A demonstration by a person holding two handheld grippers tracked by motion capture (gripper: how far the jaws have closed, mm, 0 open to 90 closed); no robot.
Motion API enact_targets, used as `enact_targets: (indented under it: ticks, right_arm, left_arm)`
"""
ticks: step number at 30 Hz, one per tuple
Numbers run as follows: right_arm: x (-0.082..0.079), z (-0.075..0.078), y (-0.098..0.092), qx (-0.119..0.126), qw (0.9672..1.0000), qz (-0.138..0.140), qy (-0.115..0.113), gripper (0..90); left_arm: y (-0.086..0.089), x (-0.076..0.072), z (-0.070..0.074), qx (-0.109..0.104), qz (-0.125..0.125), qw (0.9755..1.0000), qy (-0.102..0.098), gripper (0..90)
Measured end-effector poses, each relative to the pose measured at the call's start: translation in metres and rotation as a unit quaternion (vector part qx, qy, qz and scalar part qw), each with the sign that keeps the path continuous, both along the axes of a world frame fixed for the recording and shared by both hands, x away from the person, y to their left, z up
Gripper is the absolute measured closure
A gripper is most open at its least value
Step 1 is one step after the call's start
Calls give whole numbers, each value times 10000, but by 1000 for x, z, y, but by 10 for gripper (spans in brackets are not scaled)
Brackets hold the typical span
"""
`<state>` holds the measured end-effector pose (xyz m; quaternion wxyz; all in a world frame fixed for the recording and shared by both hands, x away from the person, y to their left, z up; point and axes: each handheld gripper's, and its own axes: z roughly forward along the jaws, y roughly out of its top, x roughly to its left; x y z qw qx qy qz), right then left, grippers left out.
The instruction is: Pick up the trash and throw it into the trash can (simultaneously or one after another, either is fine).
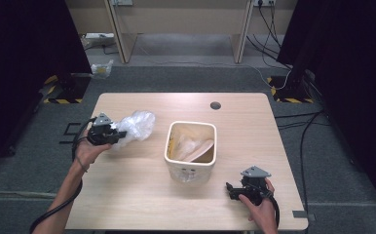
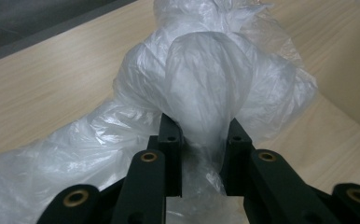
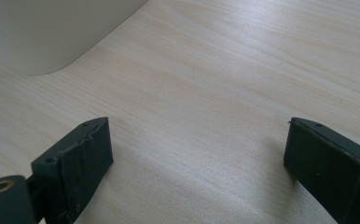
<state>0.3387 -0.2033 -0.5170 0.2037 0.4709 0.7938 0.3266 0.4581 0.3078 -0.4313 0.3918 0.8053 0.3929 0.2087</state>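
Left gripper (image 1: 114, 135) pinches clear plastic bag (image 1: 136, 124); bin (image 1: 190, 149) waits at table centre.

High view: I hold the bag bunched at the table's (image 1: 142, 200) left side, just left of the cream bin, not touching it. Bin already has a liner-like sheet inside. Right gripper (image 1: 231, 190) sits low near the front-right edge, right of the bin, idle.
Left gripper view: jaws pressed onto a twisted neck of the bag (image 2: 206, 79); rest of the film billows ahead and trails to the left over the wood.
Right gripper view: jaws spread wide, nothing btwn them, bin wall (image 3: 52, 32) at upper left.
Step, as I judge it: pick-up done, carry to bin pending. Next move needs lift w/ enough clearance over the rim, then release above the opening; loose film may snag the rim.
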Motion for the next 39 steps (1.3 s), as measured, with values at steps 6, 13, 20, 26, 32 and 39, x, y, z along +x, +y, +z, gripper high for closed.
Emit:
enact_targets:
  ticks: [6,13,20,26,32,39]
  right_arm:
    - [0,0,0,2,10000,0,2,81]
    - [0,0,0,-1,10000,-1,0,81]
    - [0,0,0,0,10000,0,0,81]
    - [0,0,0,-1,10000,-1,-1,81]
    - [0,0,0,1,10000,-1,0,81]
    - [0,0,0,0,10000,3,-1,81]
  left_arm:
    - [-3,-14,22,-327,-312,9989,-115,741]
    - [-11,-29,40,-236,-564,9976,-324,740]
    - [-19,-34,48,-184,-691,9965,-426,739]
    - [-28,-38,59,-105,-843,9951,-510,739]
    - [-41,-45,76,-3,-1039,9923,-677,738]
    - [-61,-53,90,96,-1293,9882,-817,737]
